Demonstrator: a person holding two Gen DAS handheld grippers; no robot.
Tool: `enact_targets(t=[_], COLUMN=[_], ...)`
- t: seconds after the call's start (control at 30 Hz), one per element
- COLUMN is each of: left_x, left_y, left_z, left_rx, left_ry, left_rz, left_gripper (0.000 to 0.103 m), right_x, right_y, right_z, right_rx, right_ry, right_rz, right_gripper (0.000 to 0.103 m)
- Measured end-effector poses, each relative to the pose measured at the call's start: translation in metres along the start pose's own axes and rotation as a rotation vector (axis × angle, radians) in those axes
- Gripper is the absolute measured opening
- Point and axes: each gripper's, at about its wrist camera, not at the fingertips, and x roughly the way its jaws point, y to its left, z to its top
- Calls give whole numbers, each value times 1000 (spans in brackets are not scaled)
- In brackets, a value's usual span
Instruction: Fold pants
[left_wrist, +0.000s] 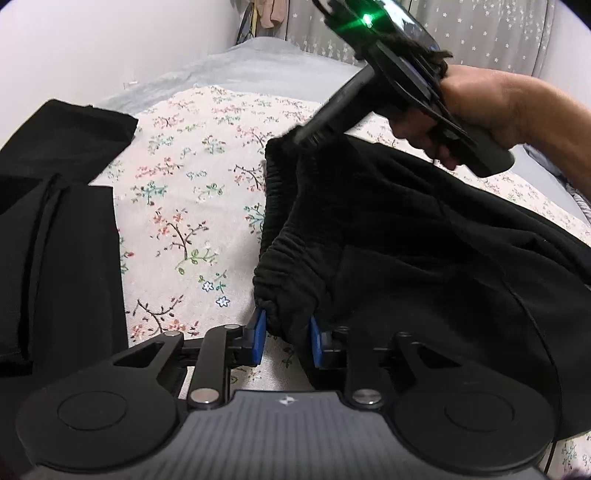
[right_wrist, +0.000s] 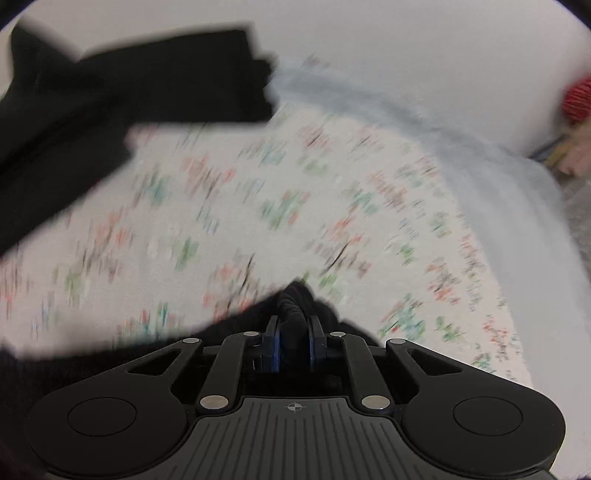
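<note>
Left claw (left_wrist: 286, 338) pinching black pants (left_wrist: 424, 229) waistband, right claw (right_wrist: 294, 341) seemingly likewise, floral bedspread (left_wrist: 192, 206)

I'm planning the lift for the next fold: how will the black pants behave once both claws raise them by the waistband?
Likely floppy: the black pants already slump in soft folds between the left claw and the right claw. The gathered waistband bunches thickly between the pads, so slipping seems unlikely. The legs will probably drag across the floral bedspread.
</note>
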Motion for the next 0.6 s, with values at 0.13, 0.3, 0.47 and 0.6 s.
enact_targets(t=[0.13, 0.3, 0.47, 0.6], left_x=[-9, 3, 14, 9], left_y=[-2, 10, 25, 24], left_z=[15, 18, 8, 4], left_rx=[8, -27, -89, -70], left_ry=[-69, -1, 77, 68], left_rz=[-8, 18, -1, 3], left_gripper=[13, 13, 13, 13], right_x=[-9, -9, 45, 11], right_y=[-12, -35, -22, -34], right_z=[22, 52, 41, 17], right_rx=[140, 300, 172, 152], right_ry=[-61, -168, 2, -44], right_rz=[-218, -288, -224, -87], right_gripper=[8, 0, 10, 73])
